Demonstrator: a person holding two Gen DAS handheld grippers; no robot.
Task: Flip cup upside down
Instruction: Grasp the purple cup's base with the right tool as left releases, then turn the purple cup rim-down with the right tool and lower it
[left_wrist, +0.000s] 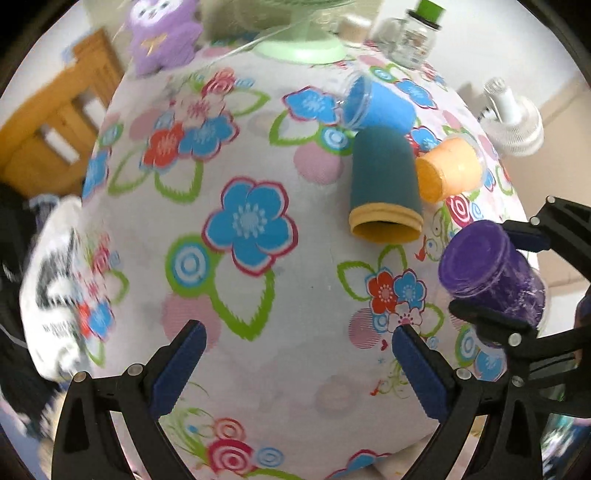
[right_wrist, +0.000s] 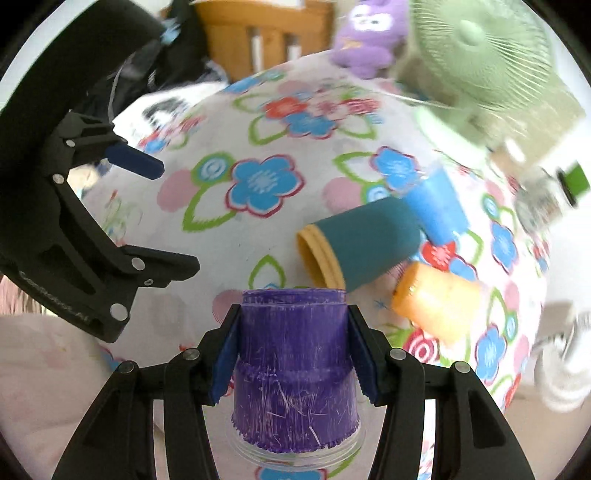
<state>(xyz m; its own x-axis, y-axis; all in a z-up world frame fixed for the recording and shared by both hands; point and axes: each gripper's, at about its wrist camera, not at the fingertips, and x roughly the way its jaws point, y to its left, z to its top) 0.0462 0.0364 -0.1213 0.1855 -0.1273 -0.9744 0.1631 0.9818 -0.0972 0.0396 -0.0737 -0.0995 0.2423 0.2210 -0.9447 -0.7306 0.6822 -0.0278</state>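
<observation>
Purple cup (right_wrist: 295, 365) sits clamped between the blue pads of the right tool (right_wrist: 293, 354), raised above the flower-patterned surface (right_wrist: 258, 236). In the right wrist view its clear rim lies nearest the camera and its closed base points away, toward the far side. In the left wrist view the same cup (left_wrist: 487, 269) appears at the right, tilted, held by the right tool (left_wrist: 495, 277) over the right part of the surface (left_wrist: 258, 332).

The left tool (left_wrist: 295, 365) hangs released, its two blue pads wide apart with nothing between them; in the right wrist view it (right_wrist: 155, 218) shows at the left, likewise spread.

Further off on the surface three cups lie on their sides, close together: a teal cup (left_wrist: 384, 184) with a yellow rim facing near, a blue cup (left_wrist: 376, 107) just beyond it, and an orange cup (left_wrist: 448, 170) to its right, touching or nearly touching the teal one.

At the far edge stand a green fan (right_wrist: 480, 55), a purple plush toy (left_wrist: 162, 33) and a glass jar with a green lid (left_wrist: 417, 33)
</observation>
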